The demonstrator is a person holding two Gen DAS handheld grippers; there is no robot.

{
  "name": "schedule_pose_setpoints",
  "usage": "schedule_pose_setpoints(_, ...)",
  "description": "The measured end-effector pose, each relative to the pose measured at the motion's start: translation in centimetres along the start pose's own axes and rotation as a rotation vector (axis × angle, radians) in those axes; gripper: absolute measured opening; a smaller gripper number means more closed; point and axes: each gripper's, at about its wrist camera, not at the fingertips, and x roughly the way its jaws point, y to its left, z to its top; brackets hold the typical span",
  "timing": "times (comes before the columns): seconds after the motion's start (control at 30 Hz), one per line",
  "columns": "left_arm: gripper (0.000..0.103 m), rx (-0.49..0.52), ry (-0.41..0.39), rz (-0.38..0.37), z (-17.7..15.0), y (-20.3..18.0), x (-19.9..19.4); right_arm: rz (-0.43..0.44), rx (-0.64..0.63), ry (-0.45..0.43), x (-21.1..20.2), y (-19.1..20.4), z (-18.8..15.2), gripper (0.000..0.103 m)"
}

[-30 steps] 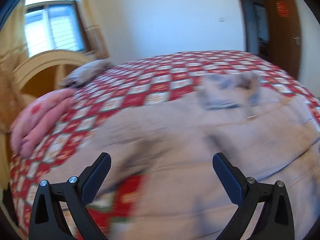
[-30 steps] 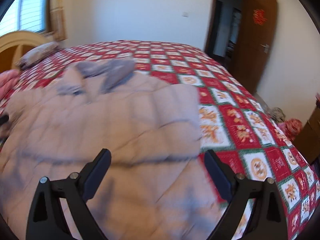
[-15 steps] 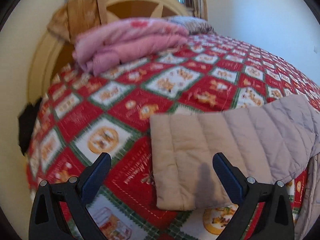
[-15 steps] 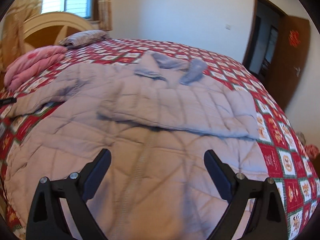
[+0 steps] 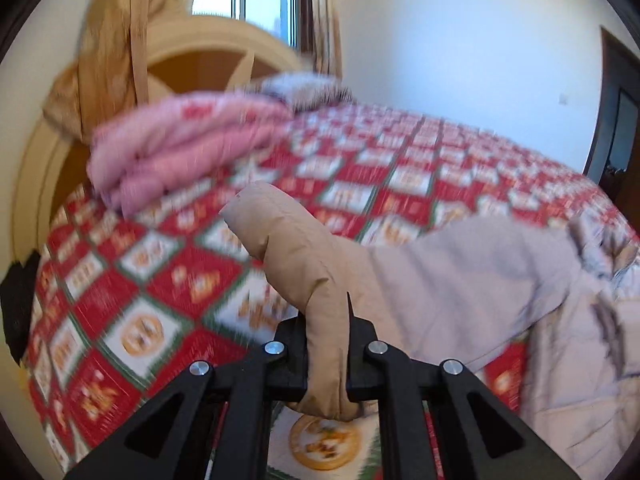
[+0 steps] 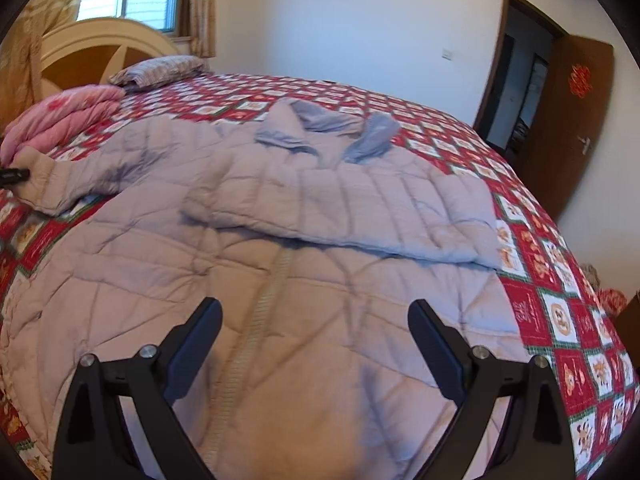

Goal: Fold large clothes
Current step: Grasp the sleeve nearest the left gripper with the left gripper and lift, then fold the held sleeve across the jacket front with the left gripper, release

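A long beige quilted coat [image 6: 320,264] lies front up across the bed, collar [image 6: 320,128] toward the far side. One sleeve [image 6: 360,216] is folded across its chest. The other sleeve [image 5: 460,280] stretches out to the left. My left gripper [image 5: 327,344] has its jaws closing tight on that sleeve's cuff [image 5: 288,248], pads pressing the fabric, and the cuff stands up off the bedspread. In the right wrist view the left gripper [image 6: 14,176] shows as a black tip at the cuff. My right gripper [image 6: 316,312] hangs open over the coat's lower front, near the zip line, holding nothing.
A red and white patterned bedspread [image 6: 560,320] covers the bed. A folded pink quilt [image 5: 180,148] and a pillow [image 6: 160,70] lie by the wooden headboard [image 6: 100,40]. A brown door [image 6: 576,120] stands open at the right. Something black [image 5: 16,312] sits at the bed's left edge.
The left gripper swung to the outstretched sleeve, stood open over its flat cuff, then shut on it and raised it. The right gripper swung left over the coat, then held still, open.
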Motion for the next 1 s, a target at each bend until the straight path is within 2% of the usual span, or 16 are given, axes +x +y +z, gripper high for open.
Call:
schedule_pose_setpoints(0.1, 0.010, 0.017, -0.094, -0.043, 2.3, -2.3, -3.9, -0.006, 0.045, -0.007, -0.3, -1.5, 0.0, 0.096)
schedule_pose_setpoints(0.17, 0.010, 0.045, -0.130, -0.089, 3.4, -3.7, -5.6, -0.011, 0.067, -0.017, -0.6, -2.4, 0.0, 0.096)
schedule_pose_setpoints(0.3, 0.010, 0.154, -0.205, -0.199, 4.2, -10.2, -9.8, -0.022, 0.115, -0.024, -1.0, -4.5, -0.1, 0.096)
schedule_pose_setpoints(0.5, 0.010, 0.258, -0.206, -0.332, 2.8, -19.4, -11.7, -0.031, 0.178, -0.037, -1.6, -7.2, -0.6, 0.096)
schedule_pose_setpoints(0.7, 0.010, 0.368, -0.185, -0.456, -0.7, -28.8, -13.0, -0.059, 0.216, -0.030, -2.0, -9.9, -1.9, 0.096)
schedule_pose_setpoints(0.8, 0.014, 0.413, -0.165, -0.484, -2.3, -32.1, -13.0, -0.073, 0.246, -0.016, -1.8, -11.3, -2.7, 0.096)
schedule_pose_setpoints(0.83, 0.021, 0.445, -0.153, -0.491, -3.2, -33.6, -13.0, -0.074, 0.254, -0.012, -1.7, -11.7, -2.9, 0.096)
schedule_pose_setpoints(0.9, 0.046, 0.491, -0.152, -0.471, -4.5, -35.5, -13.3, -0.078, 0.271, 0.004, -1.4, -12.5, -3.4, 0.096)
schedule_pose_setpoints(0.93, 0.072, 0.503, -0.169, -0.457, -4.9, -36.0, -13.6, -0.079, 0.275, 0.009, -1.3, -12.7, -3.5, 0.096)
schedule_pose_setpoints(0.97, 0.088, 0.510, -0.210, -0.436, -5.5, -36.2, -14.0, -0.079, 0.277, 0.017, -1.1, -12.9, -3.7, 0.096)
schedule_pose_setpoints(1.0, 0.091, 0.511, -0.243, -0.434, -5.8, -36.0, -14.4, -0.078, 0.276, 0.022, -1.0, -13.0, -3.8, 0.096)
